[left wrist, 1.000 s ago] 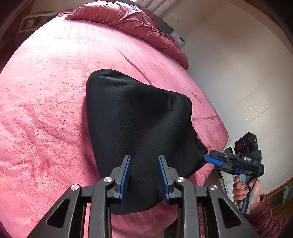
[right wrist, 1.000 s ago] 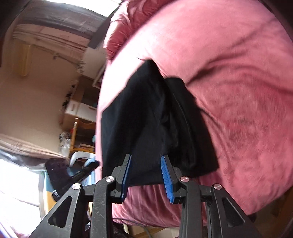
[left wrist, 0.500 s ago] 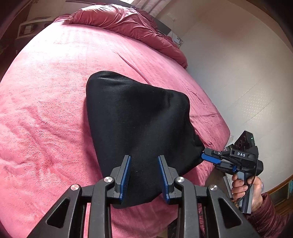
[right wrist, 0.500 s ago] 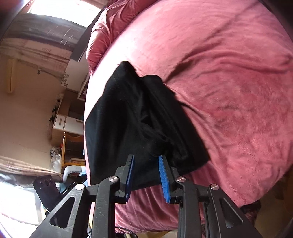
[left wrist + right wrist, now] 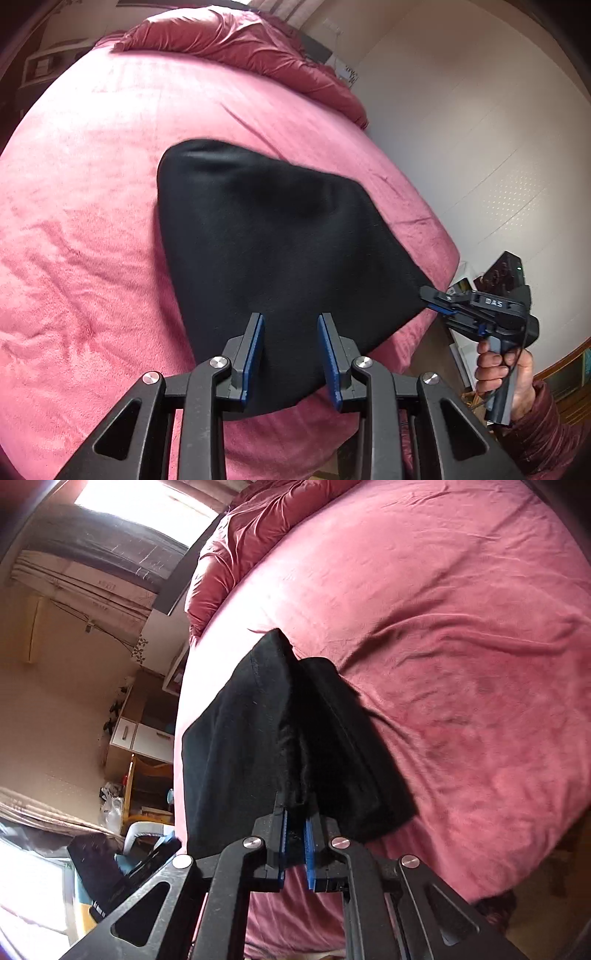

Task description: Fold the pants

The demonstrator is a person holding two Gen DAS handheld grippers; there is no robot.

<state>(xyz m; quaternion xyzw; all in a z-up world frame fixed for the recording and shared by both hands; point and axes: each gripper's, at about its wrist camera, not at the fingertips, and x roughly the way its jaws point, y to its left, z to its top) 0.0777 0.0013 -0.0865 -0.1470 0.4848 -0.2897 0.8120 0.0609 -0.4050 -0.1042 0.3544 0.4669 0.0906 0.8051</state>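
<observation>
Black pants [image 5: 280, 236] lie folded in a wide pad on the pink bed [image 5: 92, 184], near its front edge. My left gripper [image 5: 291, 354] is open, its blue pads on either side of the pants' near edge, above the cloth. My right gripper [image 5: 295, 834] is shut on the pants' near corner [image 5: 295, 801]; it also shows in the left wrist view [image 5: 430, 295], pinching the right corner of the pants. In the right wrist view the pants [image 5: 258, 738] show stacked layers, the upper layer raised toward the gripper.
A bunched pink duvet [image 5: 240, 48] lies at the head of the bed. A white wall [image 5: 480, 147] runs along the right side. Wooden shelves and drawers [image 5: 140, 731] and a chair [image 5: 140, 834] stand off the bed's foot side.
My right gripper has closed on the pants' corner; its jaws were open one second ago. The left gripper has stayed open over the near edge.
</observation>
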